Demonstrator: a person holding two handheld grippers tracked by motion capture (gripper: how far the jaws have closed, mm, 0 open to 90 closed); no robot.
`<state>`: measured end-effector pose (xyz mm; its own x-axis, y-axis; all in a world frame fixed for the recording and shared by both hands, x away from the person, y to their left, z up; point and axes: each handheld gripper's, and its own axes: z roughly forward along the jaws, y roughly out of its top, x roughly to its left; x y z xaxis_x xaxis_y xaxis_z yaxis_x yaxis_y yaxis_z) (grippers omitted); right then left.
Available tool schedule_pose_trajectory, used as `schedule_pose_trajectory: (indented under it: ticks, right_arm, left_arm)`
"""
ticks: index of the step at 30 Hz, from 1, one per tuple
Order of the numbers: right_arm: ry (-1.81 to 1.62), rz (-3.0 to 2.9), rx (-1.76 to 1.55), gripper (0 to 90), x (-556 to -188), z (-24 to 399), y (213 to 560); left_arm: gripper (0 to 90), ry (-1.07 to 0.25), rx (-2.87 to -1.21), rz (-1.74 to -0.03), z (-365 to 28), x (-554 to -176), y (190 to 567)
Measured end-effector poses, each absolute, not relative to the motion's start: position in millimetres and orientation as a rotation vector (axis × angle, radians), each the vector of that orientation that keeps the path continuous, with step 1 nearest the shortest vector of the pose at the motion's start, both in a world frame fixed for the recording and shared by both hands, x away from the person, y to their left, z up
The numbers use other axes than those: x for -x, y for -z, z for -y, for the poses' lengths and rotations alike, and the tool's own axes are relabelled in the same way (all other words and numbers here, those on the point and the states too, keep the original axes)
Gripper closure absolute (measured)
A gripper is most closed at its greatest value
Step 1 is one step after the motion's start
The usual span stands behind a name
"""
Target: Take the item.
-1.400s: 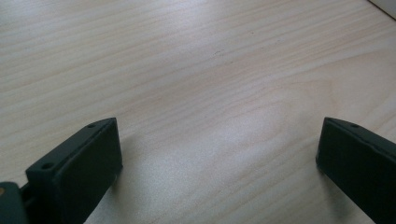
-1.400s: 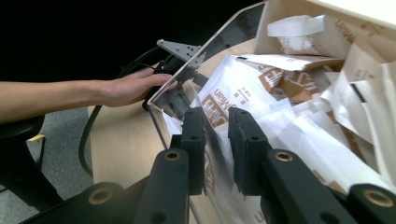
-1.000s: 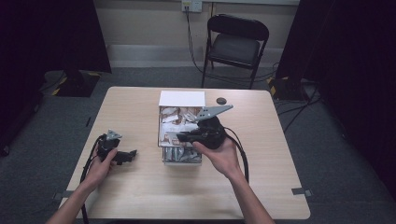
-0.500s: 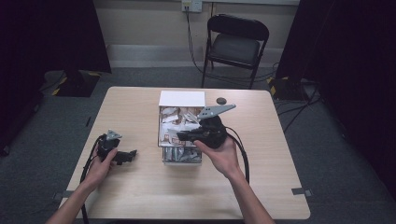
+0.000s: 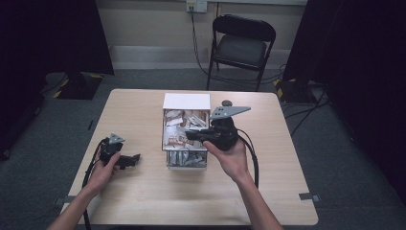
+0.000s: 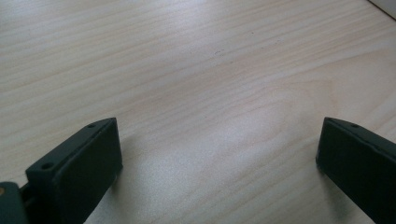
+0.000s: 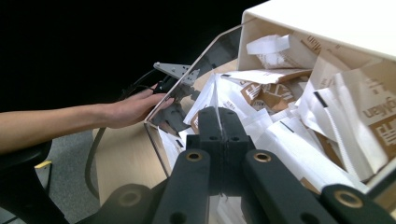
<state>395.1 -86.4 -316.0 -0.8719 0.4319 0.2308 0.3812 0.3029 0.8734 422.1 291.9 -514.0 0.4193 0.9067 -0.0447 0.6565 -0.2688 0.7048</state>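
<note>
At table centre, the clear-walled box of white-and-brown paper sachets (image 5: 186,136) sits. At its 3 o'clock, the right gripper (image 7: 219,122), jaws closed and empty, risks snagging sachets. The left gripper (image 6: 219,154) rests agape at 9 o'clock.

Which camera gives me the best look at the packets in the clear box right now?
The right gripper view: the packets sit close up beyond the shut jaws, print visible. The high view shows the packets small inside the clear box. The left gripper view faces bare table.
</note>
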Motion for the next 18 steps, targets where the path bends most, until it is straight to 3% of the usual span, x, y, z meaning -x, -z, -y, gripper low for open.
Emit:
schedule_pose_trajectory:
  ticks: [18]
  right_arm:
    - [-1.729,-2.406,-0.772,90.0,-386,99,296]
  left_arm:
    - [0.0,-0.492,-2.021,-1.319,-292,-422,514]
